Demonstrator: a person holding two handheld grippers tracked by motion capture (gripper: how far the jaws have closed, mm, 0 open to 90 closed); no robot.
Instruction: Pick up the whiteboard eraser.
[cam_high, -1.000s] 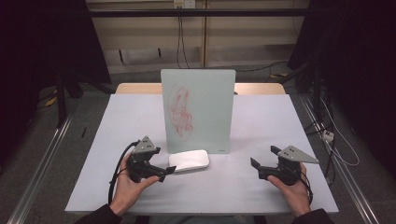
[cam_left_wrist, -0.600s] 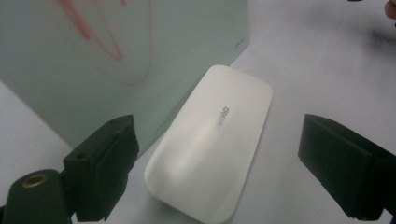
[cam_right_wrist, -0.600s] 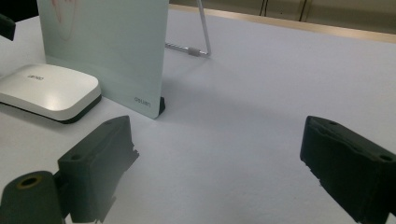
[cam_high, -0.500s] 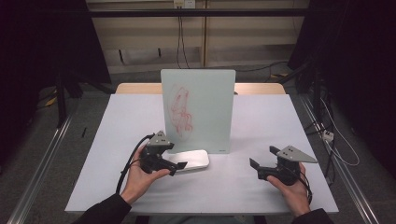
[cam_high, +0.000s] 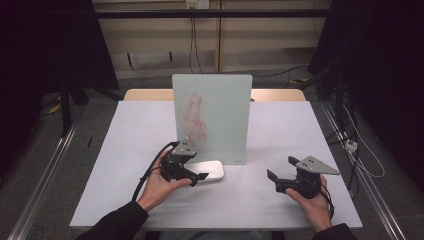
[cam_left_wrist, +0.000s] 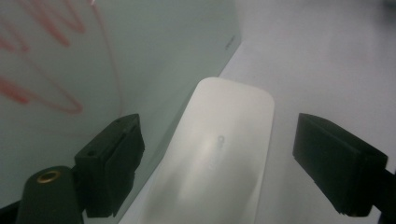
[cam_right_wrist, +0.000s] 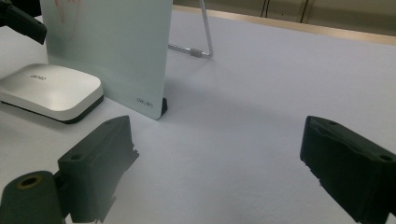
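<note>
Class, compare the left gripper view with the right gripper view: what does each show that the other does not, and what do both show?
Left gripper view: its own open jaws straddling the white eraser, red scribbles large and close.

Right gripper view: the board's wire stand, the table's wooden far edge, and its own open jaws over bare tabletop.

Both: the eraser, the upright glass board and the pale tabletop.

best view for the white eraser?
Left gripper view: the eraser sits close, between that gripper's open jaws. Right gripper view shows it whole, side-on, beside the board. High view: left gripper covers part.
</note>
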